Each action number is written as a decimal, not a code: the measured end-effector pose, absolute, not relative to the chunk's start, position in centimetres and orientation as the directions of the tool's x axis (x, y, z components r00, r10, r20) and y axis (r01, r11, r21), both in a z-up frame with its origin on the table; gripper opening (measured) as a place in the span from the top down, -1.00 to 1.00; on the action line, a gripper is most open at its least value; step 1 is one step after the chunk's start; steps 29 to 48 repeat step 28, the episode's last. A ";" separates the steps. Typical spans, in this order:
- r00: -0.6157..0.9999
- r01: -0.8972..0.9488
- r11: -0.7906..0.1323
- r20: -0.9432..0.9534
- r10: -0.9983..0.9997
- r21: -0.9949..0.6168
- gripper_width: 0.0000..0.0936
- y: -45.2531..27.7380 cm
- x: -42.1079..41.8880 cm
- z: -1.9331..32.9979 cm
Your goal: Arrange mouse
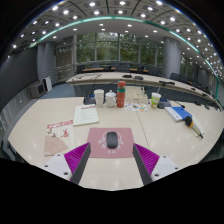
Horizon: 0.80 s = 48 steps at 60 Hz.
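Small dark oval mouse (111, 139) on pink square mat (111, 141), pale worktop (40, 120), your fingers (111, 160) spread either side, near it, red can (121, 96) far beyond.

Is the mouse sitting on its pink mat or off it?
On it. The mouse lies flat in the middle of the pink mat on the table, just ahead of the open claw, not touched by either finger.

White table (40, 120), red bottle (121, 95), white cups (99, 97), blue-and-white package (178, 113), paper sheet (86, 115)
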State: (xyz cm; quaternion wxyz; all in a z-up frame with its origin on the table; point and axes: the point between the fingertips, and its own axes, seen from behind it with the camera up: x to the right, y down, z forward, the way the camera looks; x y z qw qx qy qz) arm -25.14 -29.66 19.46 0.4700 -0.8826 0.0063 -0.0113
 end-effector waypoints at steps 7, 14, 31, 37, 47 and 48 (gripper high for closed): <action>1.000 0.001 -0.550 0.016 -0.022 -0.835 -0.83 -34.1 -25.2 21.4; 0.999 -0.002 -0.541 0.016 -0.029 -0.841 -0.83 -37.6 -24.8 22.3; 0.998 0.009 -0.506 0.037 -0.046 -0.863 -0.84 -41.1 -24.3 23.6; 0.998 0.009 -0.506 0.037 -0.046 -0.863 -0.84 -41.1 -24.3 23.6; 0.998 0.009 -0.506 0.037 -0.046 -0.863 -0.84 -41.1 -24.3 23.6; 0.998 0.009 -0.506 0.037 -0.046 -0.863 -0.84 -41.1 -24.3 23.6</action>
